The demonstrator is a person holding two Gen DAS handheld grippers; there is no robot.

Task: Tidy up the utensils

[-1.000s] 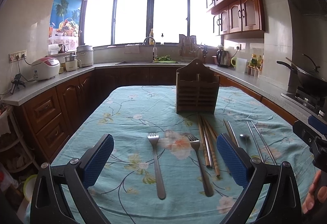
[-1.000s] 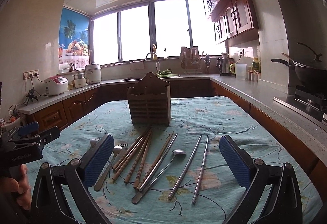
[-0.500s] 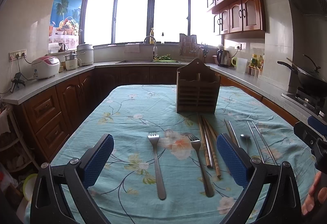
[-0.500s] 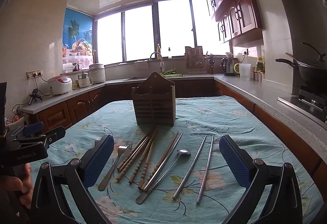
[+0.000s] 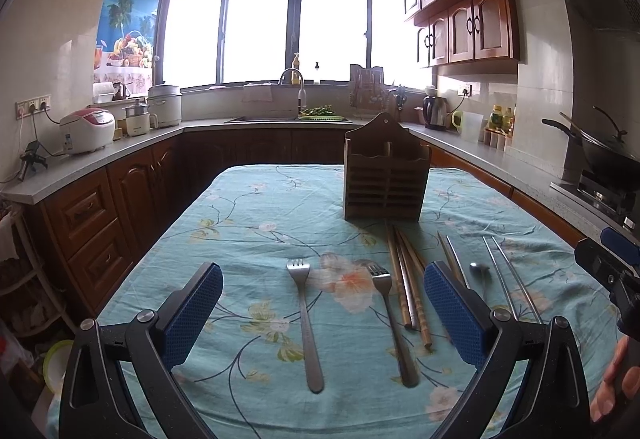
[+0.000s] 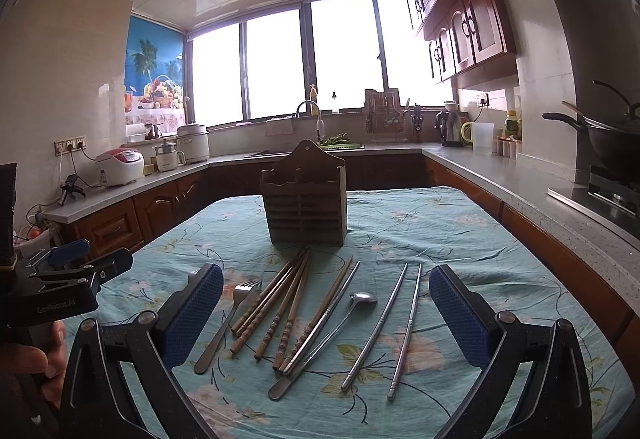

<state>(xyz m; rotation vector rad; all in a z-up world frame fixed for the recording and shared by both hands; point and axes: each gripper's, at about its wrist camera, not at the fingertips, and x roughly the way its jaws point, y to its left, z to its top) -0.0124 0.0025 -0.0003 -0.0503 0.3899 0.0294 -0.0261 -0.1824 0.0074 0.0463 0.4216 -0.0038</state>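
Left wrist view: the left gripper has its blue-padded jaws spread wide with nothing between the pads, hanging above the floral tablecloth in the lower half of the frame; between the fingers lie two forks, the left fork lying alone and the right fork just beside a bundle of wooden chopsticks; further right, partly behind the right finger, lie a spoon and a pair of metal chopsticks; a wooden utensil holder stands upright above centre, just beyond the chopstick tips; at the right edge the other gripper shows, with fingertips of a hand below it.

Right wrist view: the right gripper is likewise wide apart and holding nothing; below centre the utensils fan out on the cloth, from one fork at the left through wooden chopsticks, a long spoon and two metal chopsticks; the holder stands at centre frame.
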